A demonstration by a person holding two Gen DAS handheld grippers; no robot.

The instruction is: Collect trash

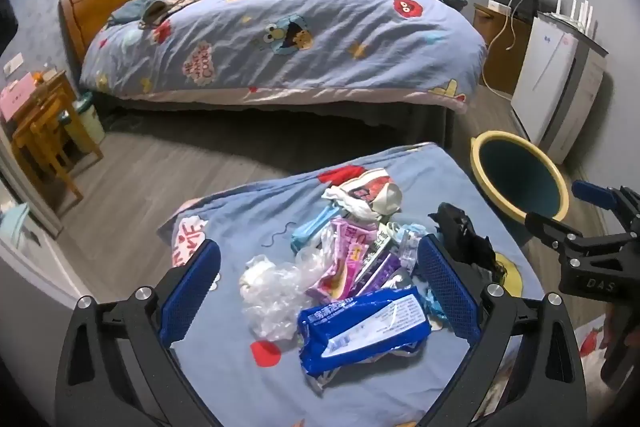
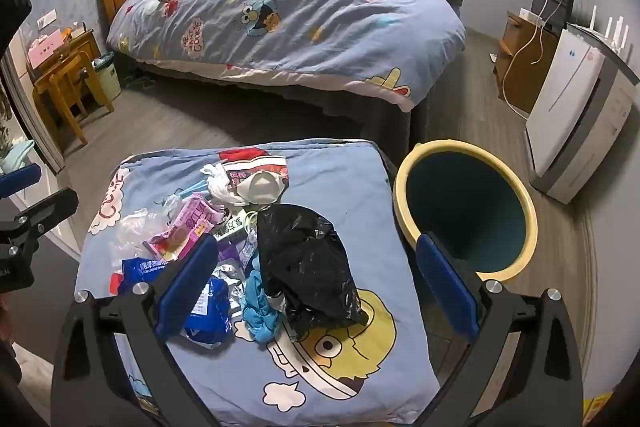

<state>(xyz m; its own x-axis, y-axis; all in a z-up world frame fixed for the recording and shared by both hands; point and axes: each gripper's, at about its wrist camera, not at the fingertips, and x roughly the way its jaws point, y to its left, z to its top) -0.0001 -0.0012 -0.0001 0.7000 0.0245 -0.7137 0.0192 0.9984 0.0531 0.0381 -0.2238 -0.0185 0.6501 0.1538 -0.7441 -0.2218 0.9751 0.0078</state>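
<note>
Nearest my left wrist camera, the left gripper (image 1: 320,291) has its jaws spread as wide as they go, holding nothing, angled down over a heap of trash on a blue cartoon-print cloth (image 1: 224,227) that covers a low square surface. Between the blue pads I see a blue wipes packet (image 1: 364,327) lying closest, a crumpled clear plastic wrap (image 1: 272,291) to its left, and a pink snack wrapper (image 1: 348,259) just behind it. Farther back sits a white crumpled bag (image 1: 360,199), and a black plastic bag (image 1: 464,235) shows partly behind the right pad. At the frame's right edge the right gripper (image 1: 592,211) hangs in the air, and beyond it on the floor stands a yellow-rimmed bin (image 1: 520,183), just beside the covered surface. A bed (image 1: 280,39) with matching bedding fills the background. From my right wrist camera, the right gripper (image 2: 316,287) is likewise fully open and empty, tilted down over the same heap. The black plastic bag (image 2: 308,259) lies between its pads, toward the middle of the cloth (image 2: 360,367), with a blue crumpled glove (image 2: 260,303) touching its near left side and the wipes packet (image 2: 208,311) partly hidden behind the left pad. The bin (image 2: 468,215) stands open on the floor, close against the cloth's right edge, behind the right pad. A white appliance (image 2: 572,131) stands against the wall farther right.
</note>
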